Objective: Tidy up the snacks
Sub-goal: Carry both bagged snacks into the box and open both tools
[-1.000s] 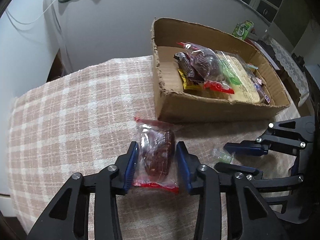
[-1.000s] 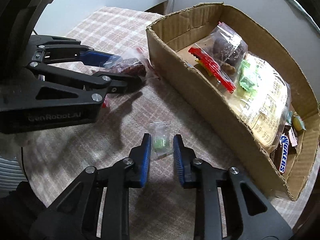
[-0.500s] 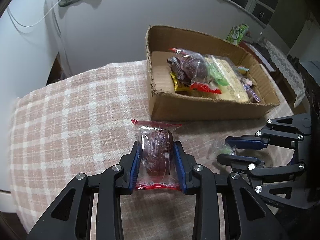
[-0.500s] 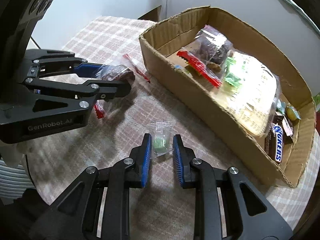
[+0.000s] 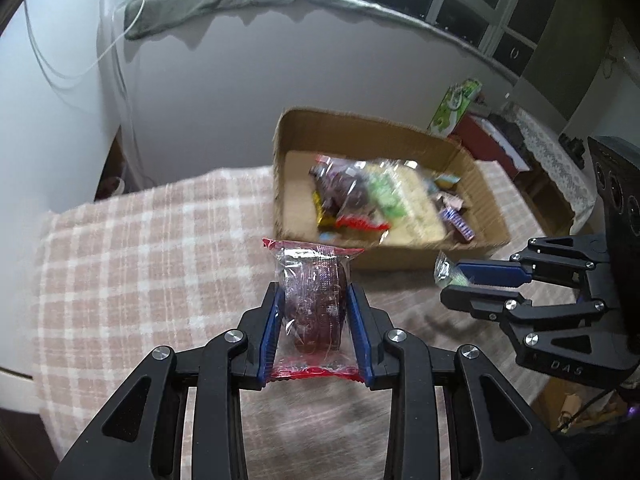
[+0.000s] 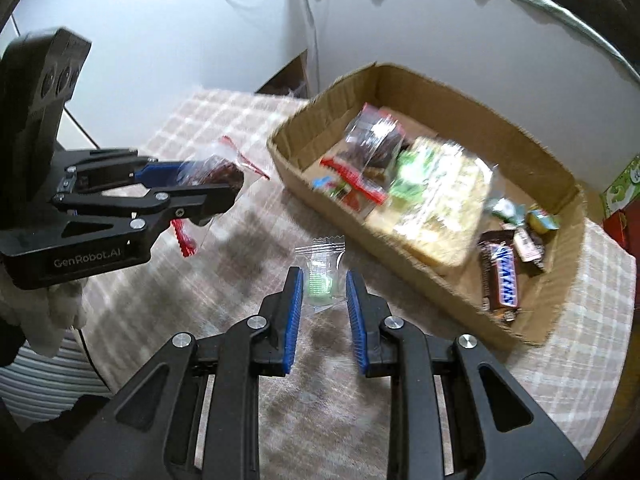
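Both my grippers have risen off the checked-cloth worktop point(image 5: 132, 264): left gripper point(image 5: 314, 322) jaws clamp the red-edged clear packet of dark cake point(image 5: 312, 304), right gripper point(image 6: 322, 294) jaws clamp the small clear green-candy sachet point(image 6: 320, 276), near the open cardboard box point(image 6: 560, 184).

Left gripper point(image 5: 314, 300) clamps a dark wrapped snack point(image 5: 312, 308) before the cardboard box point(image 5: 404, 258).

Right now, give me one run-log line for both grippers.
left gripper: shut on dark snack pack | right gripper: shut on green candy | box: not reached
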Action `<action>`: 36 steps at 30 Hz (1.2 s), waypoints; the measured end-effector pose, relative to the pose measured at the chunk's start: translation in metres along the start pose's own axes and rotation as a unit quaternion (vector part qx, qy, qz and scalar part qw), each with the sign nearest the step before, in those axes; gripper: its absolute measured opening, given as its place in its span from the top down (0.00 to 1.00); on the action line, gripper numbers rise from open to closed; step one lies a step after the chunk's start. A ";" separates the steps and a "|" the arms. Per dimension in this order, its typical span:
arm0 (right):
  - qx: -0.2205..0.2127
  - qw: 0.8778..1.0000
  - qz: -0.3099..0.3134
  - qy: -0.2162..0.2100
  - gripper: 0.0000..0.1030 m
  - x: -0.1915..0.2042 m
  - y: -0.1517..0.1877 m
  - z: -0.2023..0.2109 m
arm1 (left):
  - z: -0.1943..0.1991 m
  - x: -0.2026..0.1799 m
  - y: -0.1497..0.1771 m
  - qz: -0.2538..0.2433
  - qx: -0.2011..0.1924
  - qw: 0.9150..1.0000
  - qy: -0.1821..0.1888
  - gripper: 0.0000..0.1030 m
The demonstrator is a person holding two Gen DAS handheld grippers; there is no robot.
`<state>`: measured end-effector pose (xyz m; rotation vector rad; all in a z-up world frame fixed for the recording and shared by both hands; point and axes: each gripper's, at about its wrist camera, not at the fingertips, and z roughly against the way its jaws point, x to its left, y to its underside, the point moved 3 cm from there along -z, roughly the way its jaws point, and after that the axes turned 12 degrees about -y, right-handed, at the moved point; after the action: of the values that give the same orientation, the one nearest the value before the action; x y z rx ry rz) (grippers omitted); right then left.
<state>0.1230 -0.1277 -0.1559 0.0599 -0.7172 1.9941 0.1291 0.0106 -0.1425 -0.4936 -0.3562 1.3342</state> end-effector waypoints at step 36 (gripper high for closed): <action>-0.032 0.993 -0.076 0.079 0.77 -0.104 -0.038 0.036 | -0.041 -0.063 -0.086 -0.020 -0.006 1.000 -0.009 0.68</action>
<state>0.1990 -0.2150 -0.1431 -0.0776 -0.6534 1.8068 0.2084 -0.0703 -0.1296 -0.4824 -0.3866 1.2990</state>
